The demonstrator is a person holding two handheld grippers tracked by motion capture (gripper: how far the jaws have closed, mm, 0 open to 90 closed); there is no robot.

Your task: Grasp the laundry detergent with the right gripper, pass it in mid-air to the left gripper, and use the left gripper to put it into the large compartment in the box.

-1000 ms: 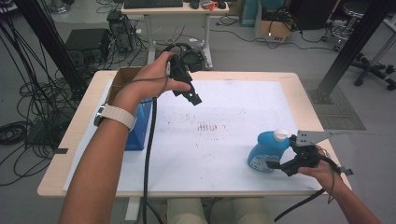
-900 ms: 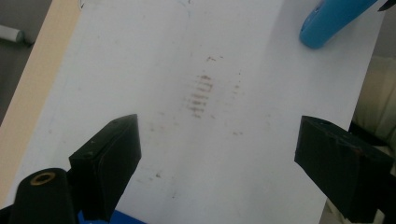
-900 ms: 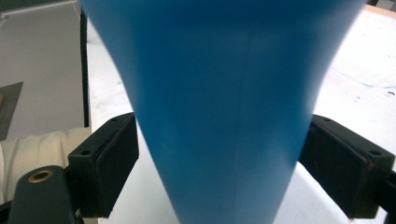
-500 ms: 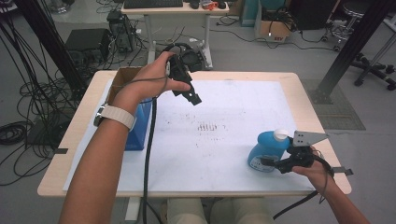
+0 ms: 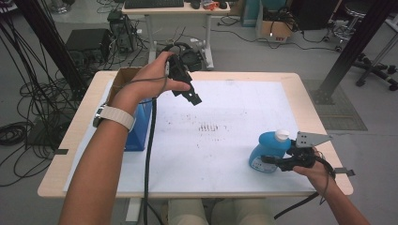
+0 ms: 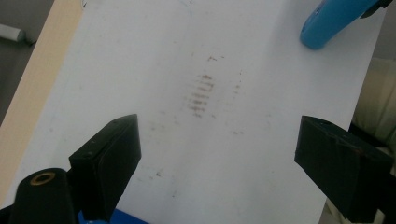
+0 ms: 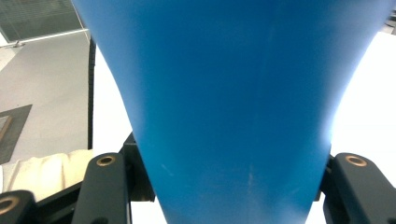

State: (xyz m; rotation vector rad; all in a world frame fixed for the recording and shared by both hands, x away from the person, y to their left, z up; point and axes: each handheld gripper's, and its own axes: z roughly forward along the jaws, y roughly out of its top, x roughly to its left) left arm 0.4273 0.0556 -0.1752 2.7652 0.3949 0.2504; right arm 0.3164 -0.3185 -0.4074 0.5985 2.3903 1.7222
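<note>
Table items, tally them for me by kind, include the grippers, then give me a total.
Blue bottle with white cap: 1
Blue bin at the left edge: 1
Cardboard box behind it: 1
White sheet covering the tabletop: 1
Handheld grippers: 2, the left gripper in the air, the right gripper at the bottle
Total: 6

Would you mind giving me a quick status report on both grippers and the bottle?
Left gripper open, held above the table. Right gripper shut on blue bottle, which stands upright near the right edge. Nothing in the way.
</note>
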